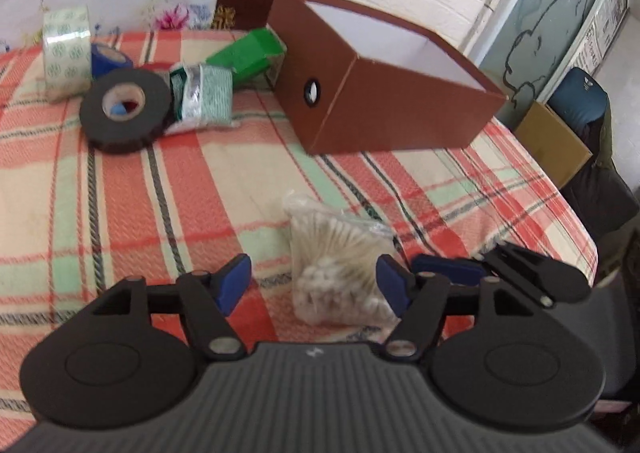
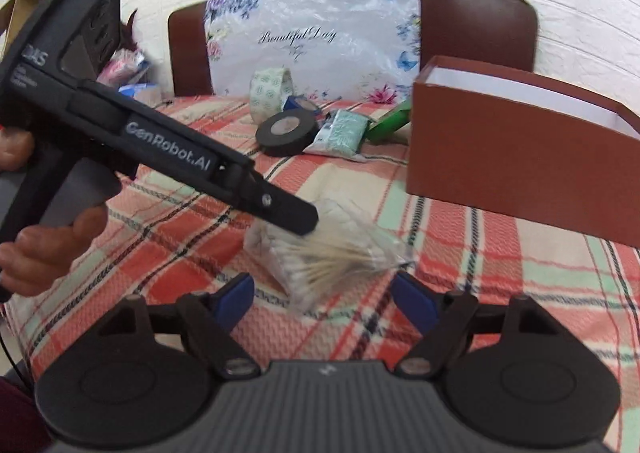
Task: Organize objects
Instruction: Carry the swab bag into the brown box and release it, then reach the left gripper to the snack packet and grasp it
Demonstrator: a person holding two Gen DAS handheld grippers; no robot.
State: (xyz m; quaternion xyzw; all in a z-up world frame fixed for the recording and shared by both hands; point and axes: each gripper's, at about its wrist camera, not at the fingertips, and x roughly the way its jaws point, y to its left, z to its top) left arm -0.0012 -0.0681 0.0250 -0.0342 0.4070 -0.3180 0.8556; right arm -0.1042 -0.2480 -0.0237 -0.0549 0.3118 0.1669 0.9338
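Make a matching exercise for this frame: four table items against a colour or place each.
Items:
1. cotton swab bag
2. large flat tape roll
3. open box
4. upright tape roll

Descriptions:
A. brown outside, white inside
B. black
C. between the left gripper's open fingers
D. clear with green print

Pairs: 1-C, 2-B, 3-A, 4-D

Both wrist cameras look low and close across the plaid tabletop (image 1: 240,189), sharing the cotton-swab bag (image 1: 340,265) and brown box (image 2: 516,157).
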